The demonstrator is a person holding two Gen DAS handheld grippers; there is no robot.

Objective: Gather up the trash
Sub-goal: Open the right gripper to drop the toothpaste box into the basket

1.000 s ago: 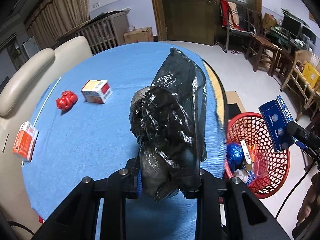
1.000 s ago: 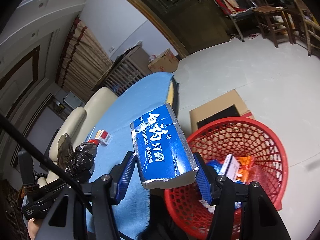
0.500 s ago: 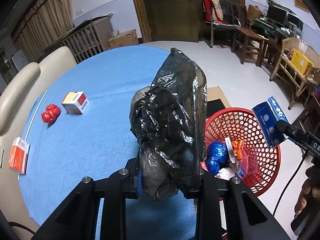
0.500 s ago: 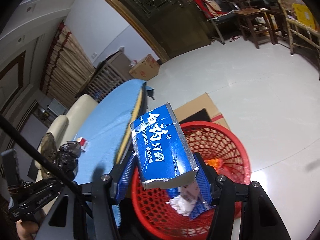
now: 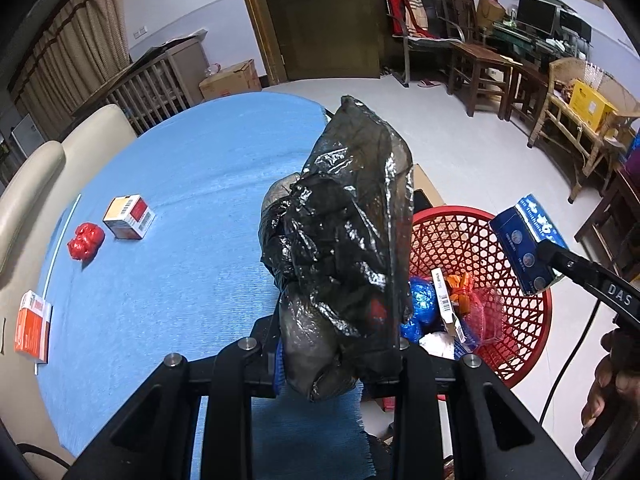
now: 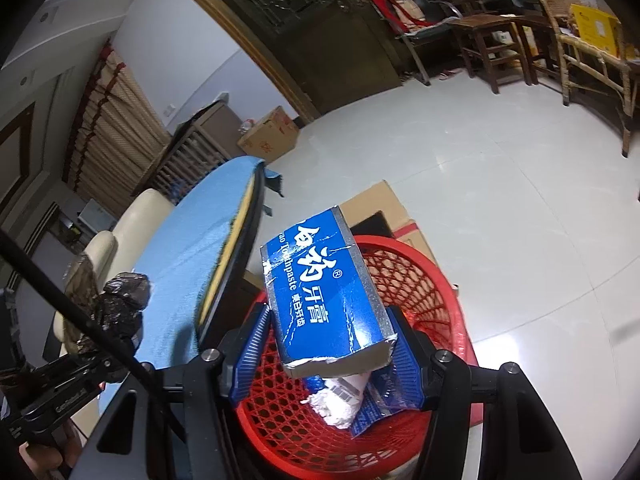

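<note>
Covering the tabletop: a blue cloth lay across the round tabletop, which stood just beside the basket.
Basket: a red mesh basket sat on the floor and held a blue ball, a white wad and wrappers.
Black bag: a crumpled black plastic bag stood up between the jaws of the left hand-held gripper, which was clamped on its lower end, above the tabletop's edge.
Toothpaste box: a torn blue toothpaste box hung over the basket between the pads of the right hand-held gripper, whose jaws had just been opening; the box looked loose on one side.
Left on the cloth: a small carton, an orange-and-white box, a red crumpled lump.
</note>
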